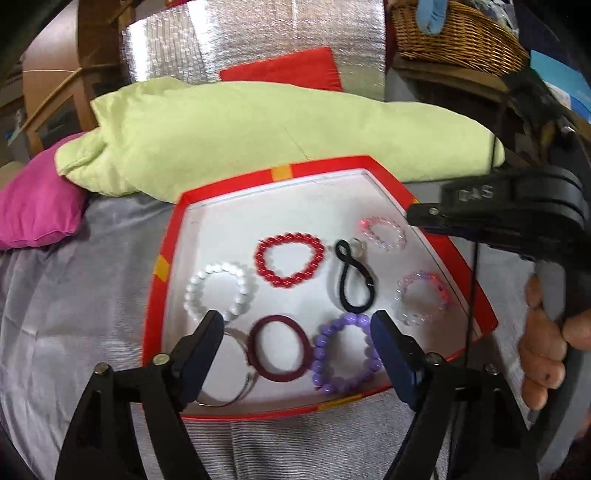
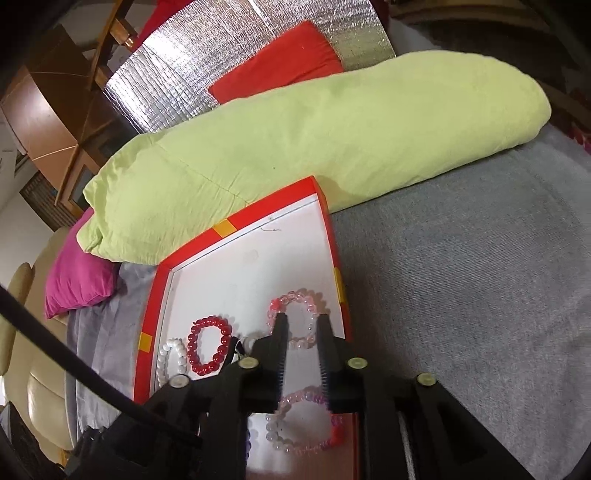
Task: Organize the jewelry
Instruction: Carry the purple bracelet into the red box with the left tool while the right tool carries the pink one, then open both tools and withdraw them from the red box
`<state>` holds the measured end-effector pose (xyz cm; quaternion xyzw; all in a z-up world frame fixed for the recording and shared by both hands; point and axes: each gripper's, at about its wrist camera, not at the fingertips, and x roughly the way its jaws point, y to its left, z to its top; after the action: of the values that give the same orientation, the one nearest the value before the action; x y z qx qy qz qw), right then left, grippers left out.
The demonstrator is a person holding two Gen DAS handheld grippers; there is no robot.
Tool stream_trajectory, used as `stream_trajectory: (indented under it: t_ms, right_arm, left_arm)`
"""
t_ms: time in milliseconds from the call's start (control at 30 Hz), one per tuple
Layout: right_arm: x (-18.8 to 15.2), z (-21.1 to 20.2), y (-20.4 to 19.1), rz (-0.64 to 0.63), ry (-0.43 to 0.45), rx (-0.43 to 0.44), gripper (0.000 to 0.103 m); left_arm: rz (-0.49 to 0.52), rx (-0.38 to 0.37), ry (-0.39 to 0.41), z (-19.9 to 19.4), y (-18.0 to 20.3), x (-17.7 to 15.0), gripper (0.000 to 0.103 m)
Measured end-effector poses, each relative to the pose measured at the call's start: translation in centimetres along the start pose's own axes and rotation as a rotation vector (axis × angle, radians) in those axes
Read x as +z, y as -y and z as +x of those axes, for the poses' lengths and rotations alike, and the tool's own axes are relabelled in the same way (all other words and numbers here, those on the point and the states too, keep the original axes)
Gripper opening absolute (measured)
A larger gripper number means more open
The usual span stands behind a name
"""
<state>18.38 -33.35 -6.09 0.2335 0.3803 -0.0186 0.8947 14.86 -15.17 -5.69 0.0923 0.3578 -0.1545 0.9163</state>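
Observation:
A red-rimmed box lid with a white floor lies on the grey bed and holds several bracelets and hair ties: a red bead bracelet, a white one, a purple one, a maroon hair tie, a black hair tie, and two clear pink bracelets. My left gripper is open and empty over the tray's near edge. My right gripper hovers open and empty above the far clear pink bracelet; it shows in the left wrist view.
A long light-green pillow lies just behind the tray, with a magenta cushion at its left. A red cushion and silver insulation sheet stand behind. A wicker basket is at the upper right. Grey bedspread lies right of the tray.

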Motion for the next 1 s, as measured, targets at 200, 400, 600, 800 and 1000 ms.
stream_trajectory:
  t_ms: [200, 400, 600, 800, 1000]
  right_arm:
    - [-0.7, -2.1, -0.9, -0.045, 0.025, -0.034, 0.032]
    - [-2.2, -4.9, -2.8, -0.165, 0.082, -0.156, 0.047]
    - [-4.5, -8.9, -4.1, -0.252, 0.128, -0.233, 0.055]
    - [-8.9, -13.0, -6.5, -0.339, 0.17, -0.253, 0.065]
    - [-13.4, -15.7, -8.8, -0.421, 0.212, -0.28, 0.068]
  left_arm:
    - [-0.056, 0.169, -0.058, -0.2, -1.4, 0.4, 0.086]
    - [-0.052, 0.216, -0.007, -1.9, -3.2, 0.0, 0.086]
    - [-0.057, 0.304, 0.013, -3.7, -5.9, -0.7, 0.086]
    - [-0.116, 0.307, 0.003, -6.3, -8.8, -2.1, 0.086]
    - [-0.129, 0.309, 0.037, -9.3, -10.3, -3.9, 0.086]
